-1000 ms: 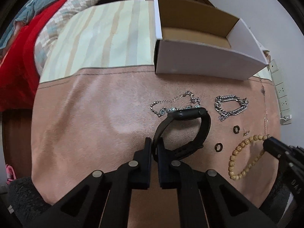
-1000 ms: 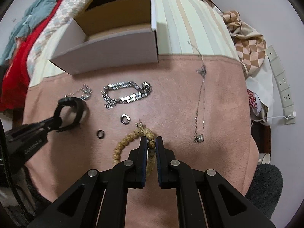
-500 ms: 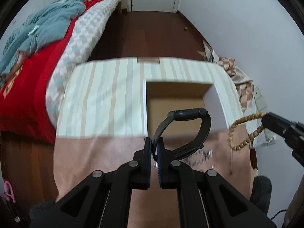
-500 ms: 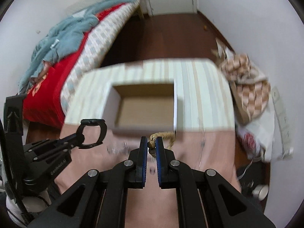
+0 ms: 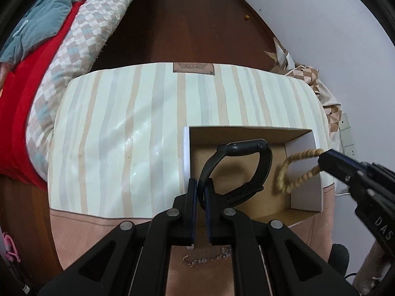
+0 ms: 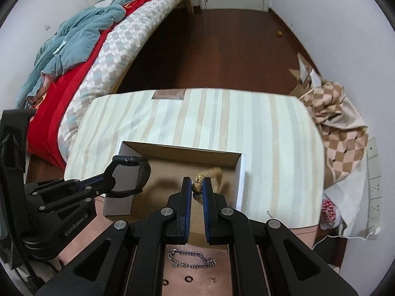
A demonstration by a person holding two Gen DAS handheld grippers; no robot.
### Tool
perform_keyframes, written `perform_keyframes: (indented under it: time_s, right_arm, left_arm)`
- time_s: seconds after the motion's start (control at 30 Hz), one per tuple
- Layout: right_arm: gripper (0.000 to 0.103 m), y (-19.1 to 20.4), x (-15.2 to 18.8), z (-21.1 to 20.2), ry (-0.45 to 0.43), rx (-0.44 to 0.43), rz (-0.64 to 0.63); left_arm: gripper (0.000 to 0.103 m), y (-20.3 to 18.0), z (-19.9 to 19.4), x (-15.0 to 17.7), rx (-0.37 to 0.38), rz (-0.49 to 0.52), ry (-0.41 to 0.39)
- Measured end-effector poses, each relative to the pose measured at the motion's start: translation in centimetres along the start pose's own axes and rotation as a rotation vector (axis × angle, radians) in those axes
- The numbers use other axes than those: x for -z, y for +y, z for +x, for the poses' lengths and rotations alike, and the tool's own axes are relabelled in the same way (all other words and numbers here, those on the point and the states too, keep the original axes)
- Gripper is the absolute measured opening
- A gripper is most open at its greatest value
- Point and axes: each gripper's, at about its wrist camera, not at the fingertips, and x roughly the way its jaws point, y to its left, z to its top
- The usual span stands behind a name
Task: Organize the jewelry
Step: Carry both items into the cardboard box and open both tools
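My left claw (image 5: 202,185) is opening, with the black watch (image 5: 243,166) between its jaws, over the box (image 5: 306,197). My right claw (image 6: 196,185) grips the bead bracelet (image 6: 200,181) over the box too.

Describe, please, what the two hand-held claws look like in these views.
Both, the left claw and the right claw, are matte black plastic with blue pads and round silver pivot screws on angular, cut-out linkages. White lettering marks their bodies. No sleeves are visible.

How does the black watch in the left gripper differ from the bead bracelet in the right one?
The black watch is a dark, smooth band with a flat case; the bead bracelet is a tan loop of round beads. The watch holds a stiff loop; the bracelet dangles and looks blurred. The left gripper, jaws opening, has the watch's strap between them; the right gripper pinches a bead. Both hang over the open box.
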Motion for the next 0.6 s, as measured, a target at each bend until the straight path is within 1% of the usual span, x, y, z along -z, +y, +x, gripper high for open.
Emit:
perform_keyframes:
  time_s: [0.03,0.1,0.2,0.23,0.27,0.3,0.33,0.37,0.4,0.43,0.47,0.5,0.53,0.57,0.6]
  right_arm:
    - [0.009,-0.1,-0.1,0.3,0.002,-0.01,0.0]
    - [0.009,-0.4,-0.3,0.6,0.004,-0.035,0.003]
    - [0.009,-0.7,-0.5,1.1,0.019,-0.071,0.015]
    - [0.01,-0.8,-0.6,1.2,0.032,-0.087,0.02]
    - [0.012,-1.0,-0.6,1.3,0.041,-0.099,0.029]
    - [0.016,-1.1,-0.5,1.2,0.048,-0.107,0.034]
    - [0.033,-1.2,-0.4,1.0,0.049,-0.108,0.036]
    - [0.048,-1.3,-0.2,0.8,0.045,-0.103,0.041]
    - [0.053,-1.5,-0.2,0.6,0.042,-0.103,0.048]
    - [0.054,-1.6,0.0,0.4,0.041,-0.1,0.053]
    - [0.055,-1.7,0.2,0.1,0.037,-0.083,0.055]
    - [0.055,-1.7,0.4,-0.1,0.031,-0.051,0.051]
    - [0.059,-1.7,0.7,-0.3,0.026,-0.027,0.045]
    - [0.065,-1.5,1.0,-0.5,0.023,0.012,0.034]
    - [0.069,-1.5,1.4,-0.4,0.027,0.058,0.029]
  left_arm:
    - [0.011,-0.1,0.0,-0.2,-0.002,-0.003,0.005]
    - [0.012,-0.1,0.1,-0.7,-0.002,-0.014,0.024]
    - [0.012,0.1,-0.4,-0.9,0.017,-0.048,0.009]
    - [0.018,0.1,-0.6,-1.0,0.02,-0.054,0.004]
    - [0.034,0.0,-0.9,-1.0,0.022,-0.055,-0.005]
    - [0.047,0.0,-1.2,-1.1,0.017,-0.055,-0.014]
    - [0.07,0.0,-1.6,-1.1,0.017,-0.057,-0.027]
    - [0.076,0.0,-2.0,-1.1,0.017,-0.061,-0.041]
    - [0.076,0.0,-2.2,-1.1,0.012,-0.062,-0.044]
    - [0.076,0.0,-2.4,-1.0,0.006,-0.063,-0.047]
    - [0.079,0.0,-2.6,-1.0,-0.005,-0.062,-0.05]
    - [0.083,0.0,-2.7,-0.9,-0.023,-0.058,-0.055]
    - [0.095,0.1,-2.9,-0.7,-0.047,-0.053,-0.067]
    - [0.101,0.2,-3.0,-0.4,-0.07,-0.049,-0.08]
    - [0.101,0.3,-3.1,-0.1,-0.085,-0.048,-0.089]
